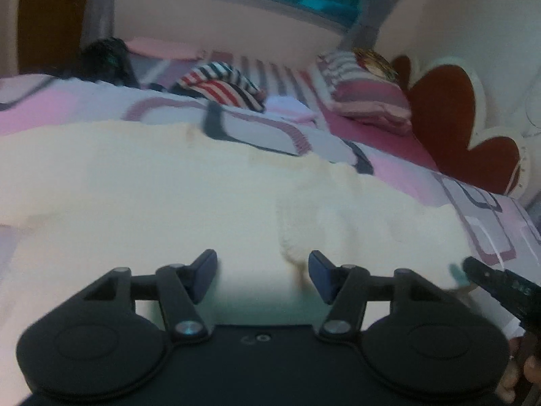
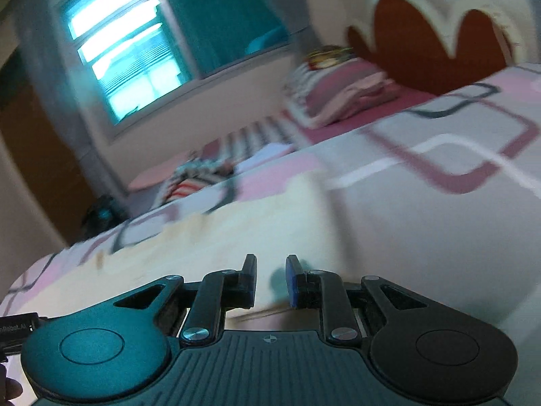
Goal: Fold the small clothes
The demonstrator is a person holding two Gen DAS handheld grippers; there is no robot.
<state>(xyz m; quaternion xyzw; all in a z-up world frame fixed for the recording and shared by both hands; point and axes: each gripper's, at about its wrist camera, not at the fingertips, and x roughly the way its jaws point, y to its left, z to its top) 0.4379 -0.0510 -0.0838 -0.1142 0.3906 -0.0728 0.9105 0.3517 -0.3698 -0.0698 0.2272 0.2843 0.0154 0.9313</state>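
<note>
A cream fleecy garment [image 1: 135, 186] lies spread over the patterned bedspread [image 1: 270, 132], with a raised fold [image 1: 304, 223] near its right part. My left gripper [image 1: 263, 270] hovers low over the garment's near edge, its jaws apart and the fold just ahead of the right fingertip [image 1: 319, 269]. In the right wrist view the same garment [image 2: 236, 220] runs under my right gripper [image 2: 270, 280], whose jaws stand a narrow gap apart with nothing pinched between them. The picture there is blurred. A dark part of the right gripper [image 1: 500, 284] shows at the left wrist view's right edge.
A pile of red, white and black striped clothes [image 1: 223, 84] sits farther back on the bed, beside a black object [image 1: 108, 57]. Pink striped pillows [image 1: 365, 94] lean by the red and white headboard [image 1: 446, 111]. A window [image 2: 135, 54] is in the far wall.
</note>
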